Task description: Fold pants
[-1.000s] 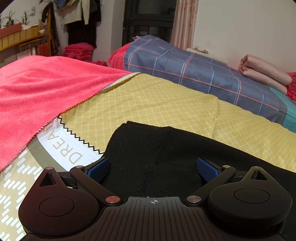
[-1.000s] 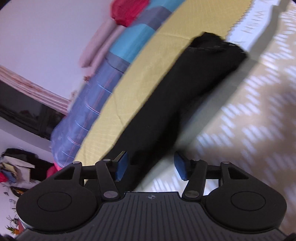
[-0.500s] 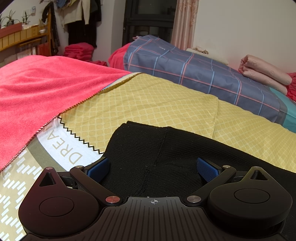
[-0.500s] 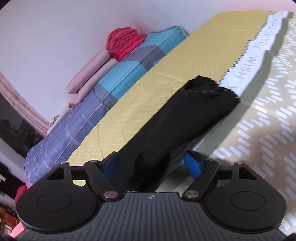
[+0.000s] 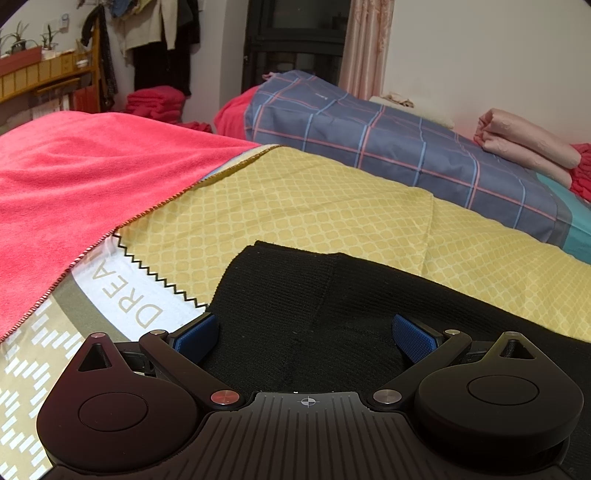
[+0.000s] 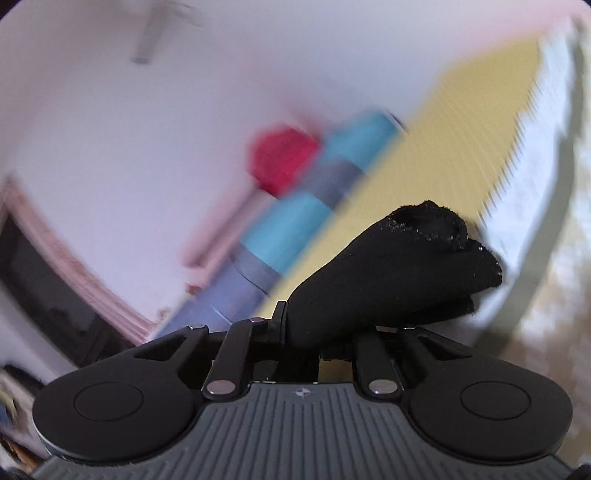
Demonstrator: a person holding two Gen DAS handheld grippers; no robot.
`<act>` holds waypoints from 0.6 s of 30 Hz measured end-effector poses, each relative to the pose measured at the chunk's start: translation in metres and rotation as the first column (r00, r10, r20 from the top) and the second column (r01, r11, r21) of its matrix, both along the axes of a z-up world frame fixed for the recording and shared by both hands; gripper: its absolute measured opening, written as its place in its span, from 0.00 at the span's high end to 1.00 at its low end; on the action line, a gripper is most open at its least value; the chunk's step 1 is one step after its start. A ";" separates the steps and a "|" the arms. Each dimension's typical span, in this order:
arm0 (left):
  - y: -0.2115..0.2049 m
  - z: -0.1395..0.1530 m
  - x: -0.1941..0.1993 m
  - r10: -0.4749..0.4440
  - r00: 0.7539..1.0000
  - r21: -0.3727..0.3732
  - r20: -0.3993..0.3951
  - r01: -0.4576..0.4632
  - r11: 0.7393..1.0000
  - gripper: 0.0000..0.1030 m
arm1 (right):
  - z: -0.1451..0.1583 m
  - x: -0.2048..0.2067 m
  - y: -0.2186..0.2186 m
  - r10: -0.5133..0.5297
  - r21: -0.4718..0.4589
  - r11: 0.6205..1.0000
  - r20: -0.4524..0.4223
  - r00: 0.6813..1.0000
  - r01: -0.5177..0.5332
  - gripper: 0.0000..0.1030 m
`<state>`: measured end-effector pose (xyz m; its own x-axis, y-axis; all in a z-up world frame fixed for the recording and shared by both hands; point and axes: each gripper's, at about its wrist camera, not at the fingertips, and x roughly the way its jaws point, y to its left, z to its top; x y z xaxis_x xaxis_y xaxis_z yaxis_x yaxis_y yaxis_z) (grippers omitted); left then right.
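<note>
We are just starting: our right tool point(image 6: 314, 332) is closing on the leg end of the black knit pants point(image 5: 332, 314) lying unfolded on the yellow-patterned bed point(image 5: 314, 199), our left tool point(image 5: 304, 334) gaping wide over the waist.

This is a home bedroom, shown by the bed's yellow patterned cover point(image 5: 314, 206) filling mid-frame, a folded plaid quilt point(image 5: 388, 144) and pink bedding point(image 5: 524, 144) at upper right, clothes hanging point(image 5: 155, 33) at upper left, and a curtain point(image 5: 362, 44) at top centre.
</note>
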<state>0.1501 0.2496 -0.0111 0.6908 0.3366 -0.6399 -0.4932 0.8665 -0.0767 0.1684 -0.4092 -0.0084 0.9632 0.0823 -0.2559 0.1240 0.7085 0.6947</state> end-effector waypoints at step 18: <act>0.001 0.000 0.000 0.005 1.000 0.000 -0.004 -0.005 1.000 0.00 | -0.028 -0.007 -0.053 0.001 0.305 0.950 -0.234 0.972 0.072 0.28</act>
<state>0.1500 0.2510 -0.0111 0.6864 0.3405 -0.6426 -0.4982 0.8638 -0.0744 0.1616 -0.4617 -0.0369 0.8857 0.1592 -0.4362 0.3262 0.4554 0.8284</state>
